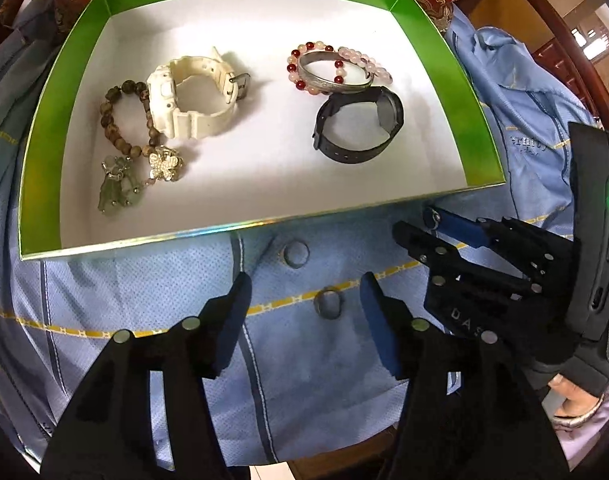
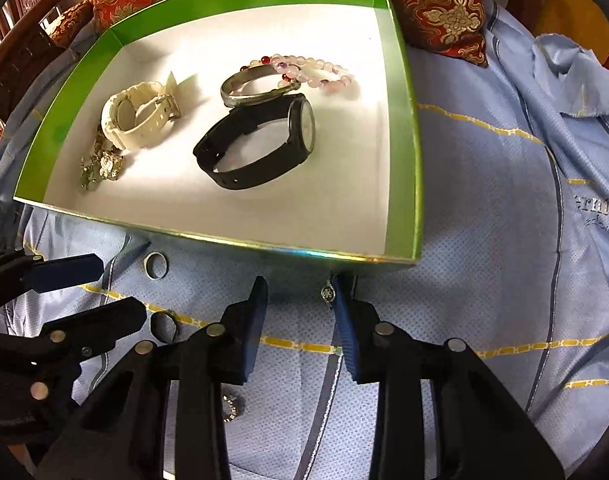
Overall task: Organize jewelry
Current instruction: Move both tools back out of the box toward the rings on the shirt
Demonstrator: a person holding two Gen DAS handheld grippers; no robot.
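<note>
A green box point(image 1: 44, 128) with a white floor holds a white watch point(image 1: 192, 96), a black watch point(image 1: 360, 124), a silver bangle point(image 1: 332, 76), bead bracelets and a butterfly brooch point(image 1: 164, 164). Two silver rings lie on the blue cloth before the box: one point(image 1: 296, 254) near the box edge, one point(image 1: 328, 302) between my left fingers. My left gripper point(image 1: 304, 304) is open around that ring, above it. My right gripper point(image 2: 300, 312) is open; a small jewelled ring point(image 2: 327, 293) lies just beside its right fingertip point(image 2: 344, 312). The box point(image 2: 416, 184) also shows in the right wrist view.
The blue striped cloth point(image 2: 504, 280) covers the seat. A red and gold cushion point(image 2: 436, 4) lies behind the box. Dark wooden chair arms point(image 1: 552, 20) curve around the edges. A round button-like piece point(image 2: 232, 408) lies on the cloth under my right gripper.
</note>
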